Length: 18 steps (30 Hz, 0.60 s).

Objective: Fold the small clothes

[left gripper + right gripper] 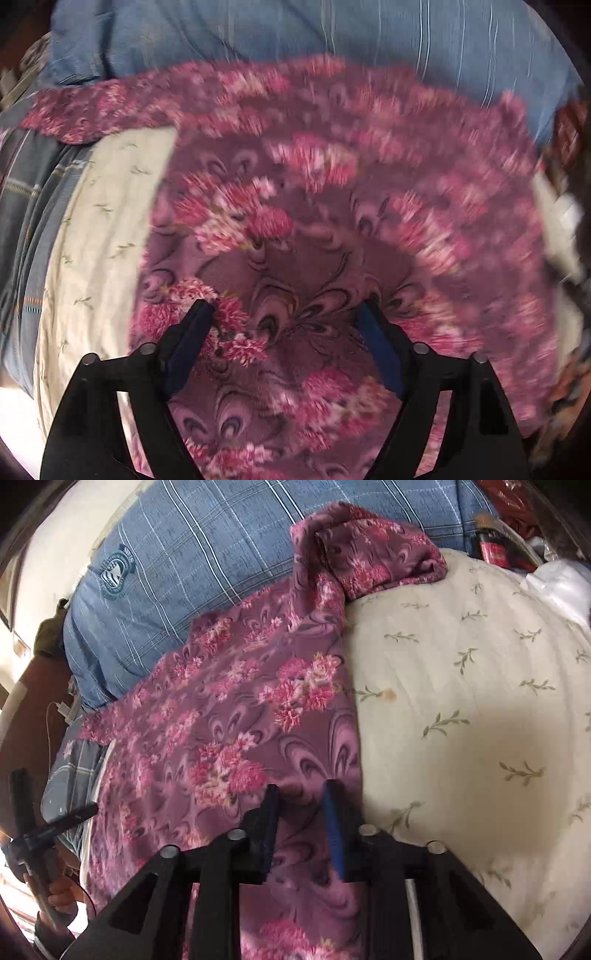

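Note:
A purple garment with pink flowers [332,206] lies spread on a cream sheet with a leaf print [99,229]. My left gripper [286,308] hovers over its middle, jaws wide open and empty. In the right wrist view the same garment [229,716] runs away from me, with a sleeve [373,554] folded across the far end. My right gripper [301,790] sits over the garment's near right edge, jaws partly open with cloth between and under them. The left gripper [40,823] shows at the far left in a hand.
A blue plaid pillow [192,546] lies along the far side, also in the left wrist view [332,33]. Red boxes and white plastic [517,546] sit at the far right. The cream sheet [480,701] stretches to the right of the garment.

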Motion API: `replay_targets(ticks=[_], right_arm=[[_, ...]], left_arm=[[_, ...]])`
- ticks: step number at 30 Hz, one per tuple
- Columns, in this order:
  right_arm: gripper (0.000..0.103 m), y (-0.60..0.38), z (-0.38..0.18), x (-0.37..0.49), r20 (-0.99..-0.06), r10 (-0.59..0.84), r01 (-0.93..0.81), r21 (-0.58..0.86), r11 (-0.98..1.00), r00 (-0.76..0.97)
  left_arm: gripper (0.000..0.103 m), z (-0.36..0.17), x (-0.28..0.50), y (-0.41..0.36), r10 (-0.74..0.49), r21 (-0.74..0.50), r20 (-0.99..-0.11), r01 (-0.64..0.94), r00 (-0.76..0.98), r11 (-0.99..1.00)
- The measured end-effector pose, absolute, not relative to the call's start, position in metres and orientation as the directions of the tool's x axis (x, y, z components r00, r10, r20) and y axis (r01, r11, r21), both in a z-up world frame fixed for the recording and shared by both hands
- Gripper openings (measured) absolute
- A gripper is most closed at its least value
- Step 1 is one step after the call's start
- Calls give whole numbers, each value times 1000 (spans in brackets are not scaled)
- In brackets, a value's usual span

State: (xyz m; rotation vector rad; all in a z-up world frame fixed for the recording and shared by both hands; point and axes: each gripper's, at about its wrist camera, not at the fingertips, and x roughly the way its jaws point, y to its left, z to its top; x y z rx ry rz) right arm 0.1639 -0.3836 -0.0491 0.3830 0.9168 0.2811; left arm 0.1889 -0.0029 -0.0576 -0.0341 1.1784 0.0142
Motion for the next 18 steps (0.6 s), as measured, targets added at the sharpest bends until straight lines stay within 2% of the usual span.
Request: replay_targets(ticks=[1,3,4,5,6,10,13,14,16,18], right_arm=[[27,-388,-41,173,-724,392,-56,441,896,567],[27,-407,-13,191,-659,385,-42,473,880,646],[36,-415,-3,203,-626,364,-26,481,877,690],[55,-426,6,219,-614,322,12,475,880,721],[61,-437,9,236,-611,272,59,464,884,744],[63,-460,-6,297,-672,132,217,409,886,728],[63,-446,-15,329,-682,103,217,367,904,724],[66,-440,-15,336,-685,86,214,341,915,723],[75,-422,-21,358,-713,12,217,230,949,701],[74,-409,-34,380,-750,-98,241,83,967,654]], left_arm=[[78,-55,191,-6,-12,-22,-915,-20,403,1000],[78,-37,198,-11,-55,-59,-877,6,477,998],[78,-28,204,-12,-64,-71,-857,5,511,997],[78,-18,212,-15,-73,-88,-834,0,547,996],[78,-13,220,-17,-89,-107,-820,1,566,994],[78,-13,259,-28,-108,-135,-810,-4,576,991],[78,-21,273,-34,-104,-132,-800,-4,591,991],[78,-24,276,-35,-107,-136,-797,-5,594,991],[78,-31,281,-36,-111,-139,-800,-2,590,990],[78,-36,285,-38,-119,-138,-814,10,569,990]])
